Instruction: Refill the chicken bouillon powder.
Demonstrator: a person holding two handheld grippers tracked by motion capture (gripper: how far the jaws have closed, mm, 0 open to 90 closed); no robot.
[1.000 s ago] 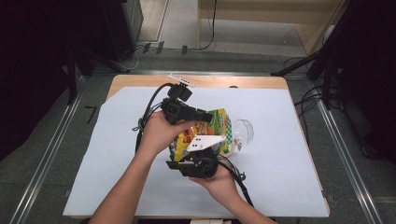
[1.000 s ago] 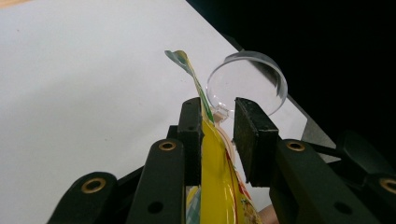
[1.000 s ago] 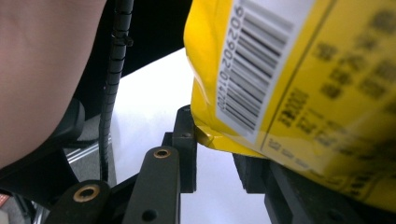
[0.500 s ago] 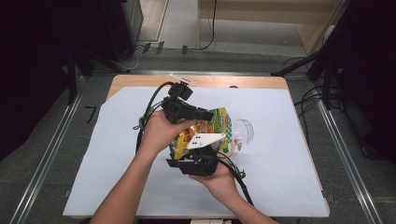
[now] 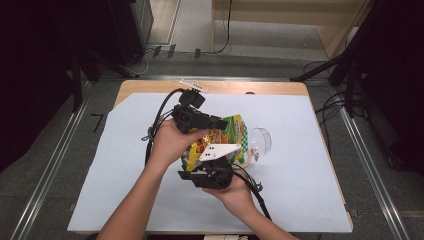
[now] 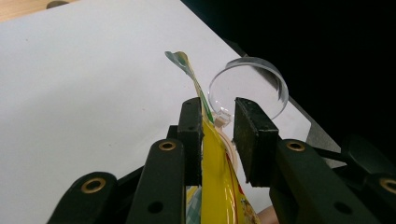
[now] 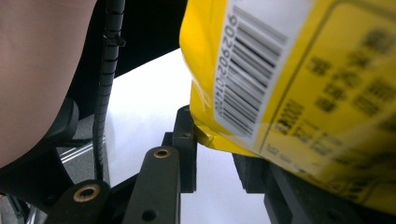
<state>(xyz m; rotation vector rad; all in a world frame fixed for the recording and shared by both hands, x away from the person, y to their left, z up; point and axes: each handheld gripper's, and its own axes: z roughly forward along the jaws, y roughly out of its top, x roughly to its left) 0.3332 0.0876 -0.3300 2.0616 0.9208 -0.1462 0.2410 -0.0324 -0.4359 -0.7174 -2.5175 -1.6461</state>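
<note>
Left gripper (image 5: 220,122) holds the top edge of the yellow snack bag (image 5: 231,136); in the left gripper view its jaws stand around the bag's edge, a gap on one side, so a firm clamp can't be confirmed. Bag is lifted over the middle of the white sheet (image 5: 100,165). Right gripper (image 5: 220,165) is at the bag's lower edge, jaw state unclear. Clear plastic lid (image 5: 261,140) lies just right of the bag.

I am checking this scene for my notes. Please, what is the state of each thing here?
Snack bag: held off the table between both grippers.
Left gripper: shut on the bag's edge.
Right gripper: shut on the bag's corner.
Clear lid: lying on the table, beside the bag.
</note>
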